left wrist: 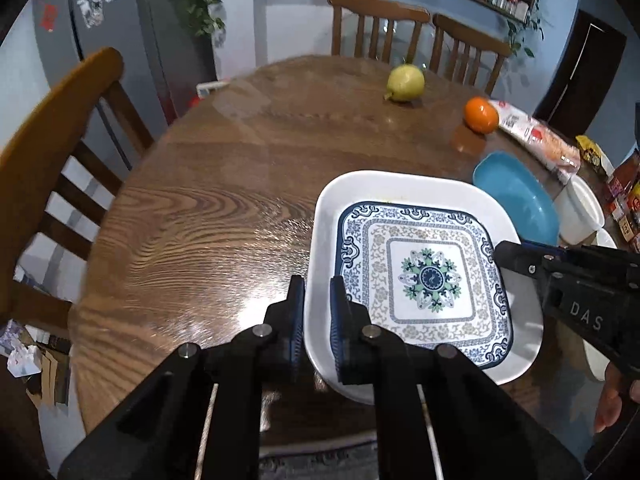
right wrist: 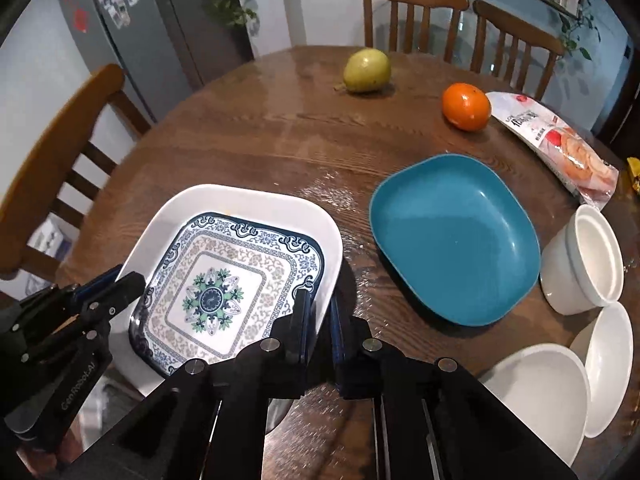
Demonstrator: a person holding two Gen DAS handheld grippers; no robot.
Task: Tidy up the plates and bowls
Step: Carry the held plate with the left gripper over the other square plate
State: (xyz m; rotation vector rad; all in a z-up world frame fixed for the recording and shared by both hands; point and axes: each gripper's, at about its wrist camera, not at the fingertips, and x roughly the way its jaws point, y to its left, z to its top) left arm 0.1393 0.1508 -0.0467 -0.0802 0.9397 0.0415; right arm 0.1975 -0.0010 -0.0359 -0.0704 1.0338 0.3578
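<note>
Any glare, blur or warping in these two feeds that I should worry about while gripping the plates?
Left wrist: glare streaks the table; fisheye bends the chairs; the patterned plate and left gripper are sharp. Right wrist: sheen beside the blue plate, slight edge blur, right gripper crisp on the white plate rim.

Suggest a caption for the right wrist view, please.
Both grippers clamp the white plate holding a patterned plate.

Round wooden table (right wrist: 248, 128): green-yellow fruit (right wrist: 367, 70), orange fruit (right wrist: 466, 106), snack packet (right wrist: 560, 146); wooden chairs (right wrist: 412, 16) behind.
</note>
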